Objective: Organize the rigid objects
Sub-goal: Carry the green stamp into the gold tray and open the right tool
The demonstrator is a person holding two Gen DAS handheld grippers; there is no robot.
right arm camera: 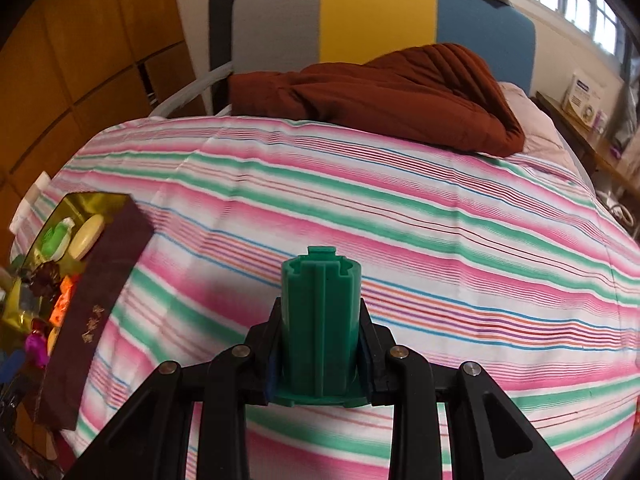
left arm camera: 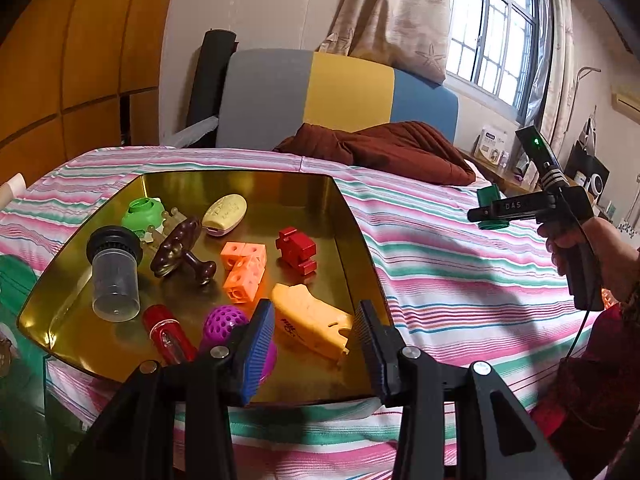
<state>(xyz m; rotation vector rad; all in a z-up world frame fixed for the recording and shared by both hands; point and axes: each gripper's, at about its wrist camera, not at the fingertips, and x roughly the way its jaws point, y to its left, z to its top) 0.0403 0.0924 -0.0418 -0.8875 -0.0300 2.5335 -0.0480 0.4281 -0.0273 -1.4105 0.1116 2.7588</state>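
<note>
- Left gripper (left arm camera: 314, 344): black angular linkage arms, round silver screw heads at the pivots; finger pads (left arm camera: 258, 344) blue, finely ribbed.
- Right gripper (right arm camera: 320, 344): same black linkage, four silver screws across; blue pad edges showing at 9 and 3 o'clock of centre.
- Right gripper, seen from left wrist: black pistol-style handle, white "DAS" lettering on the bar, green LED on upright module, thin black cable hanging toward 6 o'clock.
- Right hand (left arm camera: 560, 246): bare skin; sleeve dark red, patterned.
</note>
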